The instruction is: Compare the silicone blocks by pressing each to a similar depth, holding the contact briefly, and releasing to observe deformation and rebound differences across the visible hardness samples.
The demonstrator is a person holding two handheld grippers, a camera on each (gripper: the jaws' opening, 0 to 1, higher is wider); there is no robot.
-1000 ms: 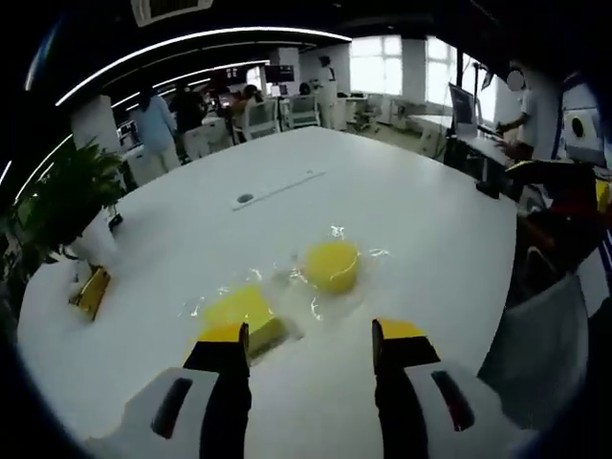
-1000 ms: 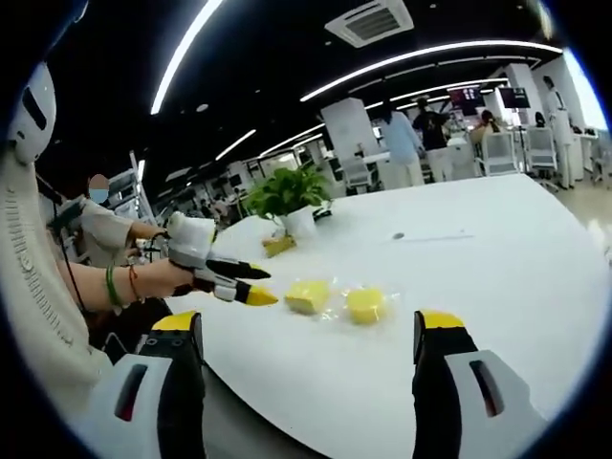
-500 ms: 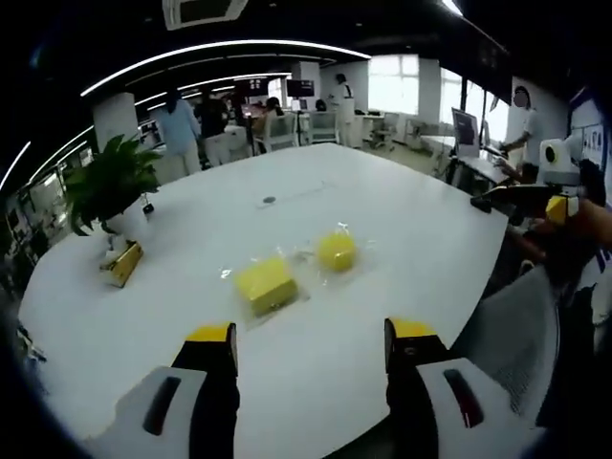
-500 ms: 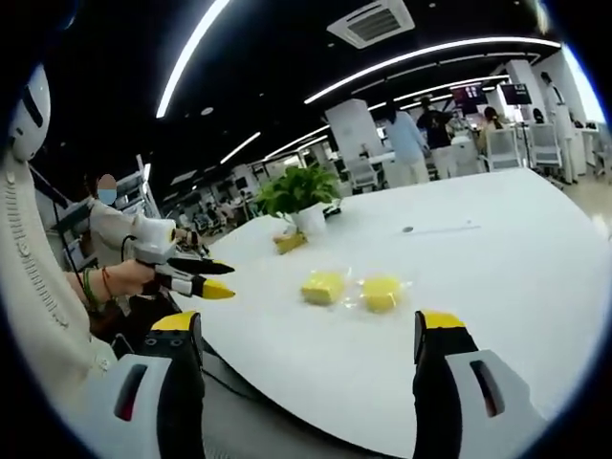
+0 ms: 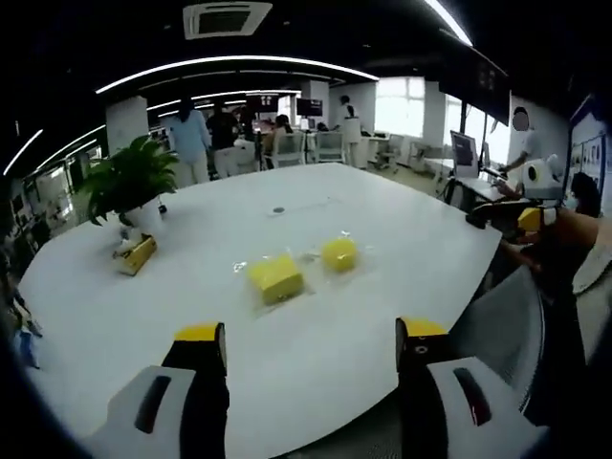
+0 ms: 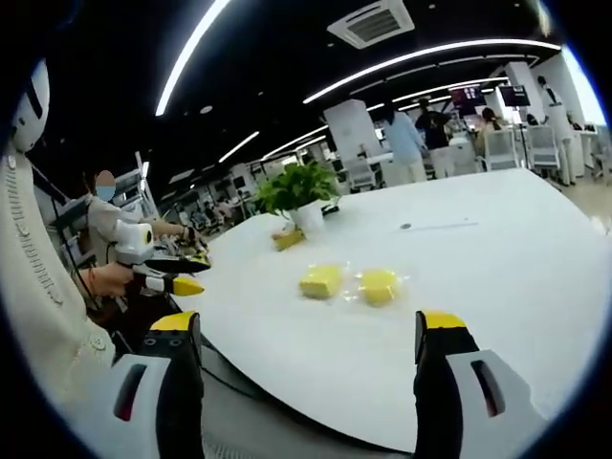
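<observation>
Two yellow silicone blocks in clear wrap lie side by side on the white table [image 5: 382, 316]. In the left gripper view the square block [image 5: 275, 277] sits left of the round block [image 5: 339, 253]. My left gripper [image 5: 311, 335] hangs open at the table's near edge, well short of both, with nothing between its fingers. In the right gripper view the blocks [image 6: 321, 281] [image 6: 380, 285] lie mid-table, beyond my open, empty right gripper [image 6: 308, 325]. The left gripper [image 6: 170, 275] appears at the left off the table edge, and the right gripper [image 5: 521, 215] at the right.
A potted plant [image 5: 129, 182] and a small yellow box [image 5: 139, 253] stand at the table's far left. A grey chair back [image 5: 512, 325] is at the right edge. Several people and desks are in the background.
My left gripper has pulled back and up from the blocks to the table's edge, so they look smaller and farther. The right gripper has barely moved.
</observation>
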